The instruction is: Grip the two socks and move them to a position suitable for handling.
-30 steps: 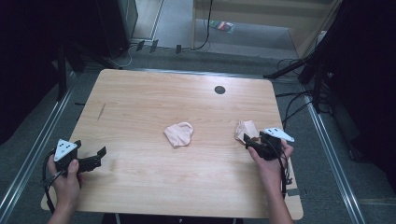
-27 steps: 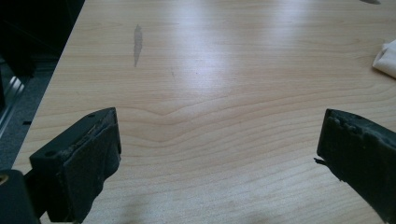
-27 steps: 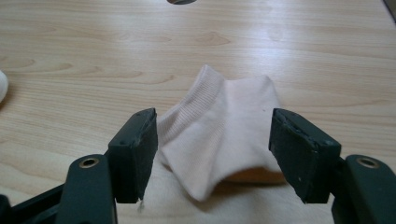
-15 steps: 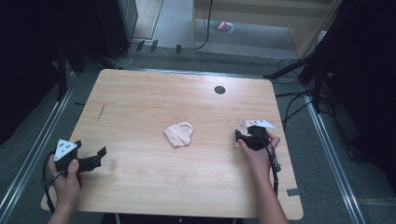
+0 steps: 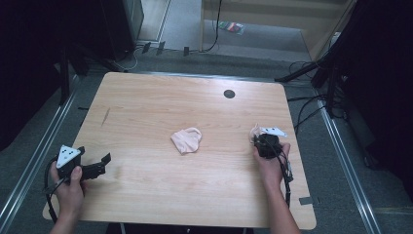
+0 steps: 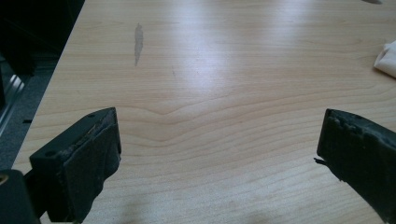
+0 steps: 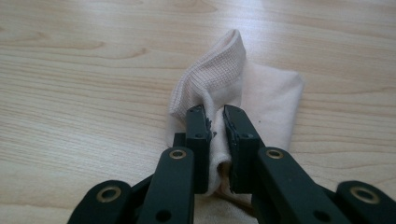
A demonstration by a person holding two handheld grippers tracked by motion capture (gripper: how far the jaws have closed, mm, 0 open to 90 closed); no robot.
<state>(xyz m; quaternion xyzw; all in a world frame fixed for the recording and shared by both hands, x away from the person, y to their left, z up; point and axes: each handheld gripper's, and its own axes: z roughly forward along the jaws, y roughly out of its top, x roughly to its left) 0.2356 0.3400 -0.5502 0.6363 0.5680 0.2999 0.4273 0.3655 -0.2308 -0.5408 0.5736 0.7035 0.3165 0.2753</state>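
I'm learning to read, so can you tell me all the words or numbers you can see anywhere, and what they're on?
No readable words or numbers on the table, the two pink socks or either hand-held gripper.
The colourful packet on the floor behind the table may have print, but it is too small and blurred to read.

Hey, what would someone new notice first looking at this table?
First, the right claw near the table's right edge, its jaws just closed on a pale pink sock. Next, a second pink sock lying loose at the table's middle, and the left claw open at the near left corner.
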